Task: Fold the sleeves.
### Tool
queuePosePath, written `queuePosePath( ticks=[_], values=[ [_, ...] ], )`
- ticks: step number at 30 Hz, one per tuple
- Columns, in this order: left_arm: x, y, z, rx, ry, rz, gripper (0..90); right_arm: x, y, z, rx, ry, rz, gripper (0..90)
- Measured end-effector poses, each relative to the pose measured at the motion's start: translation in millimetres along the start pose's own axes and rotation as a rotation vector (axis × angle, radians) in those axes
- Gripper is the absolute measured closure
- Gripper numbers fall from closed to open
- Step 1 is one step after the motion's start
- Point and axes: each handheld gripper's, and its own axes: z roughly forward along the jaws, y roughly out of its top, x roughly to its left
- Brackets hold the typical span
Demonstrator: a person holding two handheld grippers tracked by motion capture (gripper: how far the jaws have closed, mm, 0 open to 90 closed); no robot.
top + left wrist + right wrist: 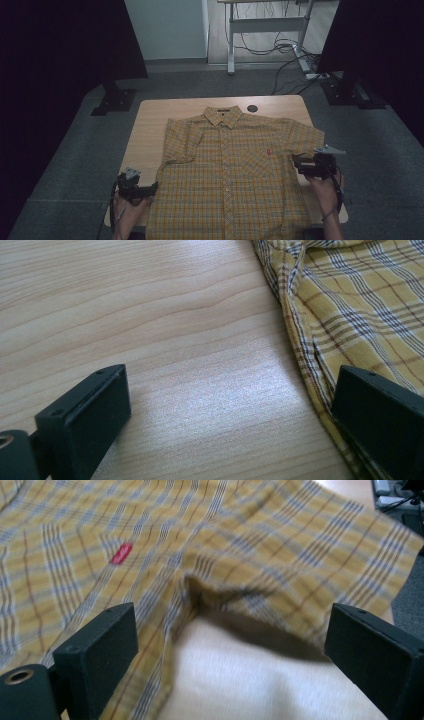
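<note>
Yellow plaid short-sleeved cotton shirt [230,170] lies flat, front up, on your pale wooden tabletop [150,130]. Left tool [145,189] and right tool [299,163] both gape empty at its side edges; looks like pre-fold, so pinch each edge next.

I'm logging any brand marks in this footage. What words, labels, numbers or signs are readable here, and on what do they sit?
No text can be read in any view.
Red tag on the chest pocket of the plaid shirt: too small and blurred to read; in the high view it is just a red speck.
Left tool and right tool: their black jaws carry no visible markings.
Wooden table: bare, no lettering.
</note>
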Motion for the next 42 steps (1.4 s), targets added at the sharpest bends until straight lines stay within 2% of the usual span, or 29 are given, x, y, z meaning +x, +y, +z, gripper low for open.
queuePosePath(
  ticks=[7, 14, 23, 26, 33, 37, 39, 42],
  values=[
    [0.0, 0.0, 0.0, 0.000, 0.000, 0.000, 2.7, -6.2, 17.8, 11.0, -0.008, -0.018, 0.003, 6.9],
    [0.0, -0.1, -0.1, 0.000, 0.000, -0.001, 2.7, -17.4, 26.0, 25.0, -0.009, -0.056, 0.010, 7.5],
    [0.0, 0.0, 0.0, 0.001, 0.000, 0.000, 2.7, -33.7, 29.6, 43.7, 0.004, -0.106, 0.028, 9.9],
    [-0.1, 0.1, 0.2, 0.002, 0.000, 0.000, 2.4, -36.4, 28.0, 51.0, 0.028, -0.113, 0.024, 11.0],
    [-0.2, 0.2, 0.3, 0.002, 0.001, 0.000, 2.3, -42.5, 23.7, 61.6, 0.048, -0.144, 0.042, 13.4],
    [-0.2, 0.2, 0.3, 0.002, 0.002, 0.000, 2.3, -43.5, 21.3, 66.7, 0.084, -0.143, 0.024, 16.3],
    [-0.2, 0.2, 0.3, 0.002, 0.001, 0.000, 2.3, -44.0, 19.1, 68.8, 0.101, -0.127, 0.025, 20.6],
    [-0.3, 0.2, 0.3, 0.002, 0.002, -0.001, 2.3, -44.7, 17.0, 67.9, 0.082, -0.092, 0.043, 28.9]
  ],
)
